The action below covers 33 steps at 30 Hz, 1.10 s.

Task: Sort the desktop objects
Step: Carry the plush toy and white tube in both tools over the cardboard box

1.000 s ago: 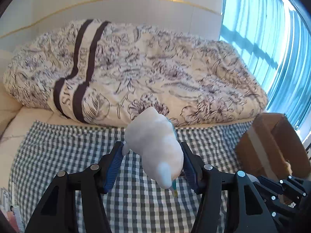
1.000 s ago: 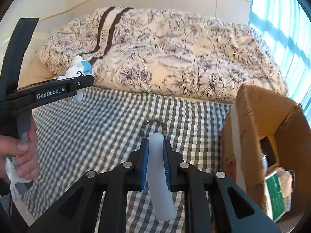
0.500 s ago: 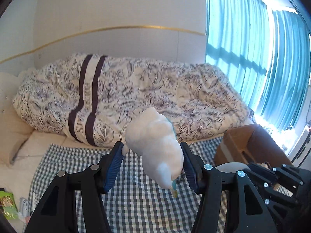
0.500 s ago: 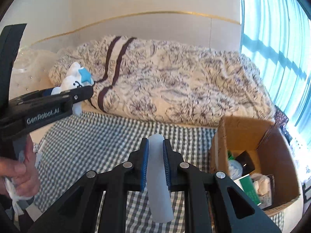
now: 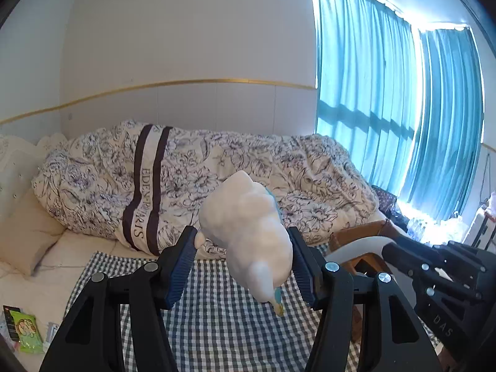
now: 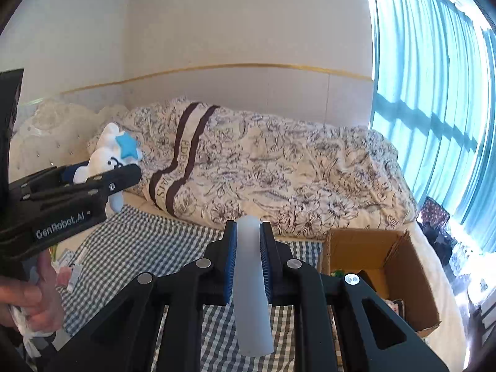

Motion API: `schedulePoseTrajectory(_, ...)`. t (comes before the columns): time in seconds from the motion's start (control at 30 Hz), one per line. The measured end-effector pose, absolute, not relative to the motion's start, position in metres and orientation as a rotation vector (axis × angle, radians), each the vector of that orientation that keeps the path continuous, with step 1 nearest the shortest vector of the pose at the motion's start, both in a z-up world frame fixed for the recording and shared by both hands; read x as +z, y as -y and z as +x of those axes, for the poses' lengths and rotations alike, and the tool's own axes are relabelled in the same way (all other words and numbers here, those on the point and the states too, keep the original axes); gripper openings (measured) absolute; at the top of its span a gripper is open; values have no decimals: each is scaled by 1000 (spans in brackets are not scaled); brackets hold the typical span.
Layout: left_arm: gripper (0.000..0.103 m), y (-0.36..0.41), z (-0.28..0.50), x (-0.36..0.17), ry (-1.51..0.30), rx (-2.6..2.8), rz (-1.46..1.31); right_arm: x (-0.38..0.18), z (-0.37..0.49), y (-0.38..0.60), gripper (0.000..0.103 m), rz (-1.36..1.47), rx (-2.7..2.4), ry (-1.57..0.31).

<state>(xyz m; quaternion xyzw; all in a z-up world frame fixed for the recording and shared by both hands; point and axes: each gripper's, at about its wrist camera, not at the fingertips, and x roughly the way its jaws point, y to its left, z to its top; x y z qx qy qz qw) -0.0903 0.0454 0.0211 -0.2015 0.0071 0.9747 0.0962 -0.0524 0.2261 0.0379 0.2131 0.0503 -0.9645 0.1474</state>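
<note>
My left gripper (image 5: pixel 245 266) pinches a white toy (image 5: pixel 248 235) between its ribbed blue pads (image 5: pixel 181 266). The toy is lumpy, matte and rounded, tilted nose-down, with a small teal and yellow bit at its lower tip. My right gripper (image 6: pixel 248 260) is pressed onto a tube (image 6: pixel 249 282): smooth, frosted, cylindrical, running along the fingers with its blunt end toward the camera.

Both are held up above a cloth (image 5: pixel 217 316) of dark and white checks, slightly puckered. Beyond it lies a quilt (image 5: pixel 217 173), bunched and soft, printed with dark line flowers and crossed by two brown stripes with lettering. A brown cardboard box (image 6: pixel 400 266) stands open at the cloth's right end, near teal curtains (image 6: pixel 434 99) lit from behind.

The right view shows the toy's face side: a blue star, a dark drawn mouth, pale blue feet, with a hand (image 6: pixel 28 303) gripping the left handle and a bit of white fabric. It also looks into the box, where some items lie, too small to name. The left view shows only the toy's plain back, a green packet (image 5: pixel 28 331) on the pale sheet at the far left, a beige pillow (image 5: pixel 28 235), and the tube's curved end crossing the box rim.
</note>
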Motion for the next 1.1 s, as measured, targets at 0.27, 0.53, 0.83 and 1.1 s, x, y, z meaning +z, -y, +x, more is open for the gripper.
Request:
schedulePoseTrajectory(0.27, 60, -50, -59, 47, -33, 2894, -517, 72, -22, -237, 14, 501, -2789, -136)
schedulePoseTrajectory(0.53, 60, -59, -36, 57, -50, 2896, -465, 89, 0, -249, 14, 423, -2802, -131)
schedulePoseTrajectory(0.83, 60, -81, -29, 60, -50, 2870, -435, 96, 3, -270, 14, 405, -2818, -115)
schedulePoseTrajectory(1.1, 60, -96, -32, 51, -70, 2840, -442, 48, -20, -283, 19, 609, -2732, -101)
